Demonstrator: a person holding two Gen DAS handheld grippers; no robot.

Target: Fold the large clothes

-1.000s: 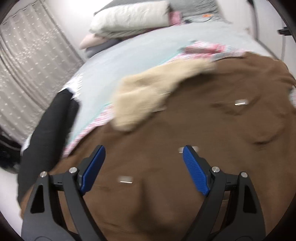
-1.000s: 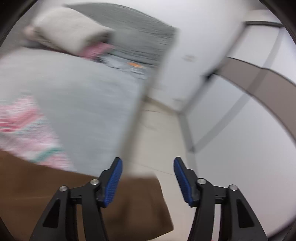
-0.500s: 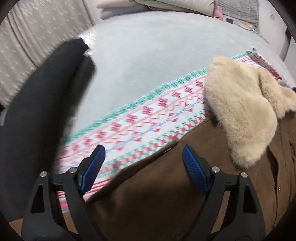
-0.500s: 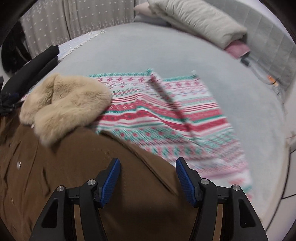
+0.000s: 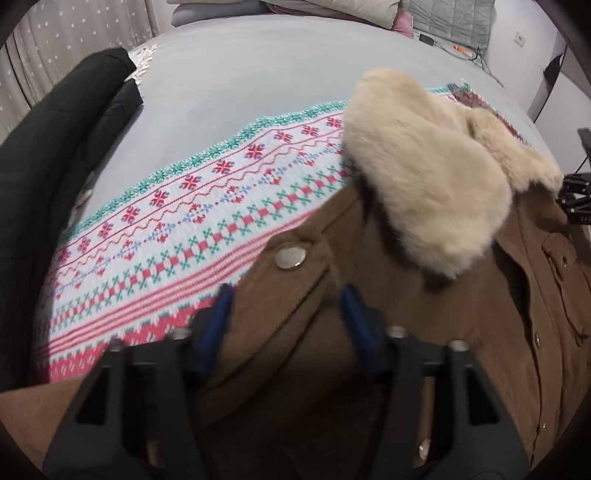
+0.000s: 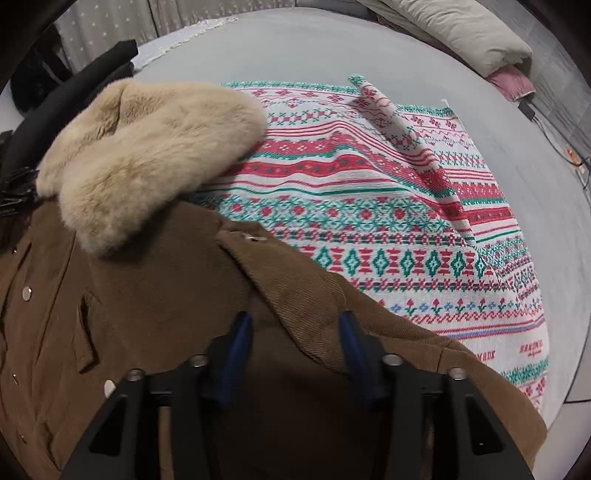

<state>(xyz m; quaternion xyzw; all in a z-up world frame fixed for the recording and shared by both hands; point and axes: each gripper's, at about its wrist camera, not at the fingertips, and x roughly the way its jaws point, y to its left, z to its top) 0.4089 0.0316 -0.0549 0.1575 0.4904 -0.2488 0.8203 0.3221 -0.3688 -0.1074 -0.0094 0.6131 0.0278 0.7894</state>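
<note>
A wide bed with a grey cover fills both views, with a pale dotted curtain at the upper left and pillows along the top edge. A patterned red, green and white blanket lies across the bed, and a black garment sits at the left of the frame.

The brown coat lies over the blanket in the lower half of each view, its cream fur collar bunched toward the top.

The left gripper has just been closing; coat fabric by a snap button sits between its blue pads, blurred, so a firm pinch cannot be told. The right gripper has also just been closing, astride a raised coat fold, contact likewise unclear. Both gripper bodies hide the cloth below them.
</note>
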